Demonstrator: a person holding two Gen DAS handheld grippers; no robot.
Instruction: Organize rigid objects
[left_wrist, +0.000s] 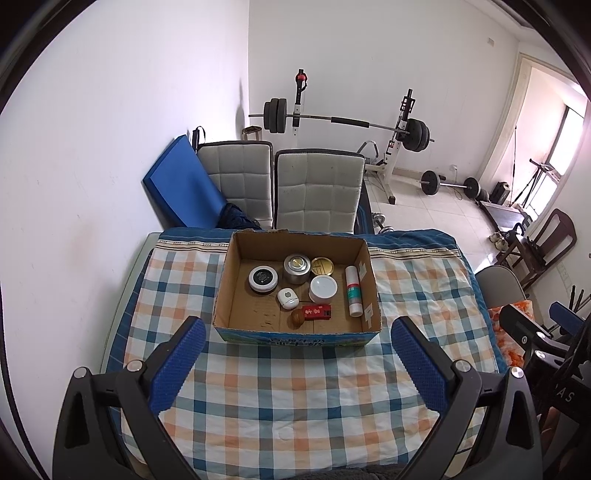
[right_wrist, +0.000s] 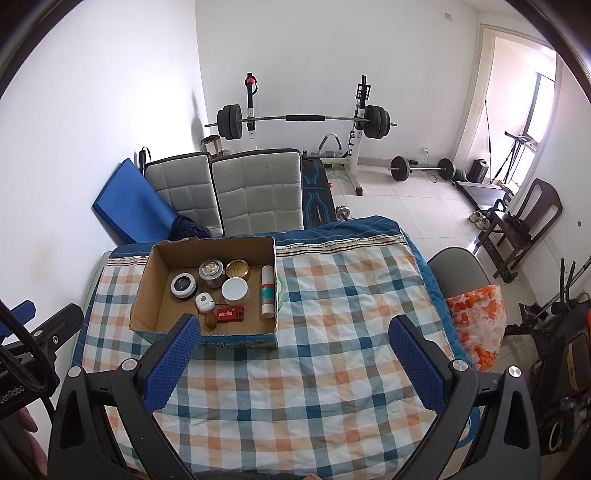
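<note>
Both grippers hung wide apart and empty over the checked cloth (left_wrist: 295, 387): the left gripper (left_wrist: 297, 332) facing the cardboard box (left_wrist: 295, 334), the right gripper (right_wrist: 295, 330) just right of it. Everything sat inside the box: black jar (left_wrist: 263, 279), silver tin (left_wrist: 296, 268), white jar (left_wrist: 323, 288), spray bottle (left_wrist: 353, 291), red box (left_wrist: 317, 312).

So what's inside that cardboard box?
The cardboard box holds a black jar, metal tin, gold lid, white jar, white tube, red box and walnut. The jars' contents are hidden.

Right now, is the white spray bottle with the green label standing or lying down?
Lying down: the white spray bottle with the green label rests lengthwise along the brown cardboard box's right wall.
</note>
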